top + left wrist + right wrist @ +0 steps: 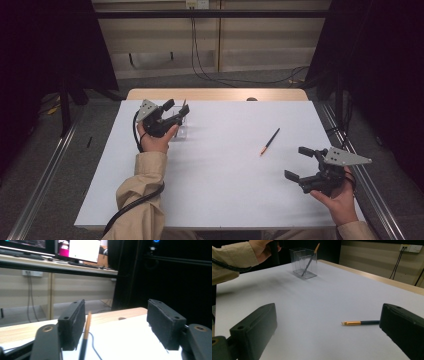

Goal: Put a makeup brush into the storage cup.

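Observation:
A clear plastic holder [182,128] stands at the table's far left with a black, orange-ended pencil [310,260] leaning upright inside it. My left gripper [173,113] hovers right above the holder, open. In the left gripper view that pencil [87,325] rises close beside the inner face of one jaw, with a wide gap to the other, so nothing is gripped. A second pencil [269,141] lies flat on the white table right of centre. My right gripper [297,163] rests near the front right, open and empty, and the lying pencil [359,322] is just beyond its jaws.
A white sheet [220,170] covers the table top, with a wooden strip [215,94] along the far edge. Black cables [200,65] hang down the wall behind. A dark cable [132,205] trails from the left sleeve.

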{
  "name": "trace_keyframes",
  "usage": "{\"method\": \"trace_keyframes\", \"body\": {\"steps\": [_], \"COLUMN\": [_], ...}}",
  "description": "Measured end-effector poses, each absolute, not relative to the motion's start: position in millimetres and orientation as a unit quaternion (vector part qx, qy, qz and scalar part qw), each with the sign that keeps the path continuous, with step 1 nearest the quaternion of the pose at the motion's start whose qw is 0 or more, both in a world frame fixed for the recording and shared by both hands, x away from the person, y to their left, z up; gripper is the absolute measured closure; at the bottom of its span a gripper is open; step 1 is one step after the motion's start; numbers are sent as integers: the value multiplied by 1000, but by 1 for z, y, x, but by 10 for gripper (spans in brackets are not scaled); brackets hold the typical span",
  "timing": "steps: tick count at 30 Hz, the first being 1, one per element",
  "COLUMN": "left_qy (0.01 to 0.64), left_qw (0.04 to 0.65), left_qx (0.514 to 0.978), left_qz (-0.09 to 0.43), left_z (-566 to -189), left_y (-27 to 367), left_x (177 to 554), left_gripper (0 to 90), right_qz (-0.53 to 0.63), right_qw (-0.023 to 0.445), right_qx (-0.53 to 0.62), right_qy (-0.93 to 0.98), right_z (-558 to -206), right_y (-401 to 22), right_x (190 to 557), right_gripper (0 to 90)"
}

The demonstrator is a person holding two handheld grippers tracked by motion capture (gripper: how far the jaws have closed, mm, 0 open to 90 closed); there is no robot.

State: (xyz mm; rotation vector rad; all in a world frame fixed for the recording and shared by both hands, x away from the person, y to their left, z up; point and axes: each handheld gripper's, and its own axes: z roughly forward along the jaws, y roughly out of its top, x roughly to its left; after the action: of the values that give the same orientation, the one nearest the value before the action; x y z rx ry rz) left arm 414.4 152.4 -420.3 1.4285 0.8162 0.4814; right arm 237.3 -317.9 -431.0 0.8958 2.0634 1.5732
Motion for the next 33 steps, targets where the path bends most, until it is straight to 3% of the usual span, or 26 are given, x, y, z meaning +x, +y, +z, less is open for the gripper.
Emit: {"method": "trace_keyframes", "body": {"steps": [26,33], "left_qy": [321,315], "left_qw": [643,648], "left_qx": [675,675], "left_qz": [168,160], "left_z": [-425,-425], "left_y": [159,164], "left_x": [390,383], "left_gripper": [31,14], "right_qz": [560,560], "right_qw": [198,198], "right_qx": [318,318], "right_qy": [739,739], "right_z": [-430,-430], "right_y": [-317,-317], "right_x": [237,237], "right_gripper": [8,8]}}
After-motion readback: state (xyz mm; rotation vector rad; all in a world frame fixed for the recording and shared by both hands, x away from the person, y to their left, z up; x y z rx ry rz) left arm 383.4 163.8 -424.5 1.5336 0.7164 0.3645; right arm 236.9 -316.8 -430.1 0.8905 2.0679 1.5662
